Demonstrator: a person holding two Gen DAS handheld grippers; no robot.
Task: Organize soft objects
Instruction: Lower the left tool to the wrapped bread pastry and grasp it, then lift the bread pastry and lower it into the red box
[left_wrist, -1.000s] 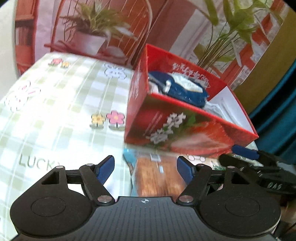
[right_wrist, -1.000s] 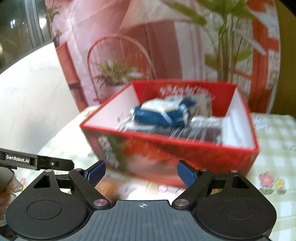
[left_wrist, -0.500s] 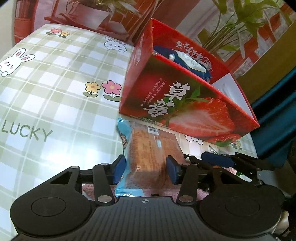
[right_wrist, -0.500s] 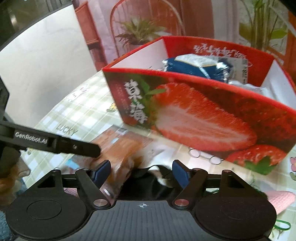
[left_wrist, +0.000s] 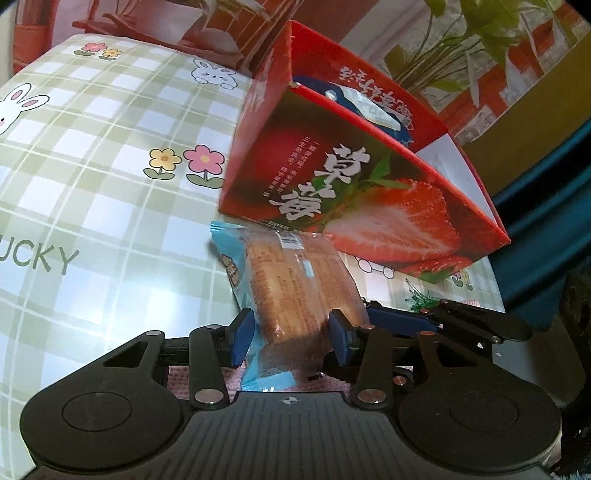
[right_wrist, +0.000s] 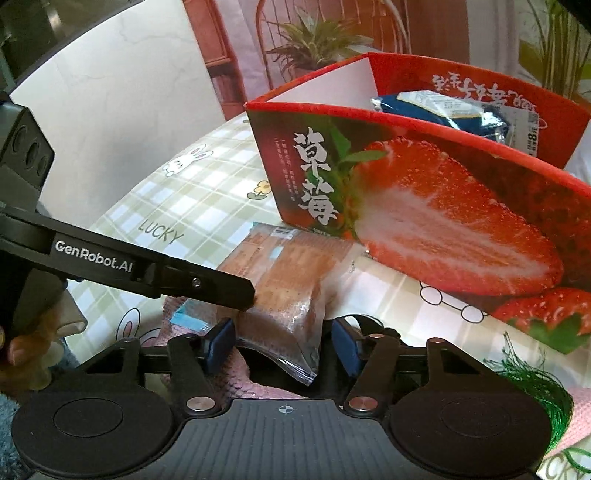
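A wrapped brown bread packet (left_wrist: 295, 284) lies on the checked tablecloth in front of a red strawberry box (left_wrist: 362, 199). My left gripper (left_wrist: 291, 338) has its blue pads on both sides of the packet's near end and looks closed on it. In the right wrist view the same packet (right_wrist: 284, 280) lies ahead. My right gripper (right_wrist: 282, 343) is open, its pads astride the packet's clear corner above a pink knitted cloth (right_wrist: 236, 376). The left gripper's finger (right_wrist: 207, 282) crosses the packet there. The box (right_wrist: 424, 206) holds blue packets (right_wrist: 443, 107).
Green thread or netting (right_wrist: 532, 380) and more pink cloth lie at the right. The green checked tablecloth (left_wrist: 92, 177) with rabbits and flowers spreads left of the box. A backdrop with plants stands behind. The right gripper's fingers (left_wrist: 424, 317) lie right of the packet.
Both grippers have come down and forward to the bread packet. My left gripper has narrowed from wide open onto the packet. My right gripper has stayed open.
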